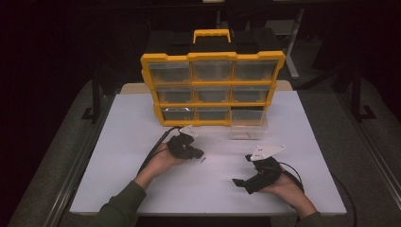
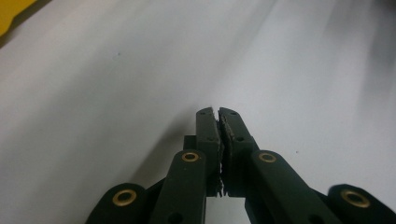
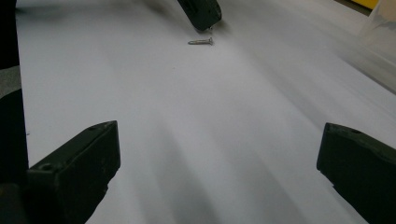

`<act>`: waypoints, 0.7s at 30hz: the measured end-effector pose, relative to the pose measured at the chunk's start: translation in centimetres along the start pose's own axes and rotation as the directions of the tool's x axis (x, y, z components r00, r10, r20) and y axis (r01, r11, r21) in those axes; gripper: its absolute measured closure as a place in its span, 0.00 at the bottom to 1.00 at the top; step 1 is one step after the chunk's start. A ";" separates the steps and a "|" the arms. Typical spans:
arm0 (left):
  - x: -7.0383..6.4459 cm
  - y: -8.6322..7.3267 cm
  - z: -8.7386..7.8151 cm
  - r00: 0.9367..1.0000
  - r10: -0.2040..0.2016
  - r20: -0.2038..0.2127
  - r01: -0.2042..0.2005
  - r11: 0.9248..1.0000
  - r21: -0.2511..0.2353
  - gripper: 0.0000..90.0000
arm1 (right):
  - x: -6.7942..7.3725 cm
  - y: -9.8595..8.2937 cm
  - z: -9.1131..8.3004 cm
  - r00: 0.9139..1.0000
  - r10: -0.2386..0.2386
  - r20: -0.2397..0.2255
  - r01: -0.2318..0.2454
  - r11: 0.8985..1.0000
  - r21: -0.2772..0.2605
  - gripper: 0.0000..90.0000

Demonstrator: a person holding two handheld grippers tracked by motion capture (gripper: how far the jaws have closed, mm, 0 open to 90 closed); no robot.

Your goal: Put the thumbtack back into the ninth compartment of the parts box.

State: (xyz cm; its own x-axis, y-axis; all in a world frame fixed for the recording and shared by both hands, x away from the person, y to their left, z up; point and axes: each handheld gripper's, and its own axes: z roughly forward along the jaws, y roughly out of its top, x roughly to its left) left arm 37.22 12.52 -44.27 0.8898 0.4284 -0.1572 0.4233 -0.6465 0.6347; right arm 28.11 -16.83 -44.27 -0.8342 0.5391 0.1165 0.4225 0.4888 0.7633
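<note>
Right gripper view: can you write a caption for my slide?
Open right gripper faces a small screw lying on the white table.

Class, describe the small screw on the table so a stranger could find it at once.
Start at the yellow drawer organizer standing at the back of the white table. In front of it, the left gripper rests low over the tabletop. The screw lies just off its tip: a tiny grey metal piece, the only loose small object there.

Dull metal screw (image 3: 201, 42) on smooth matt white table (image 3: 210, 140)
</note>
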 end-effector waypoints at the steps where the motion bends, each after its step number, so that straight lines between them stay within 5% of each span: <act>1: 0.0 0.0 -0.1 1.000 -0.006 0.002 0.006 1.000 -0.005 0.97 | 0.0 0.0 0.0 1.000 0.000 0.000 0.000 1.000 0.000 0.00; 21: 0.1 3.2 -1.7 0.999 0.015 0.034 -0.014 0.999 -0.029 0.97 | 0.0 0.0 -0.1 1.000 0.004 -0.002 -0.004 1.000 -0.005 0.00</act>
State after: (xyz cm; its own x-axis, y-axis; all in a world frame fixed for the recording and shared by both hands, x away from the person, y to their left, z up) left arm 38.37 11.58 -40.96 0.9013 0.3971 -0.1731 0.4057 -0.6336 0.6587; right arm 28.10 -16.88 -44.21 -0.8333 0.5396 0.1204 0.4238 0.4835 0.7659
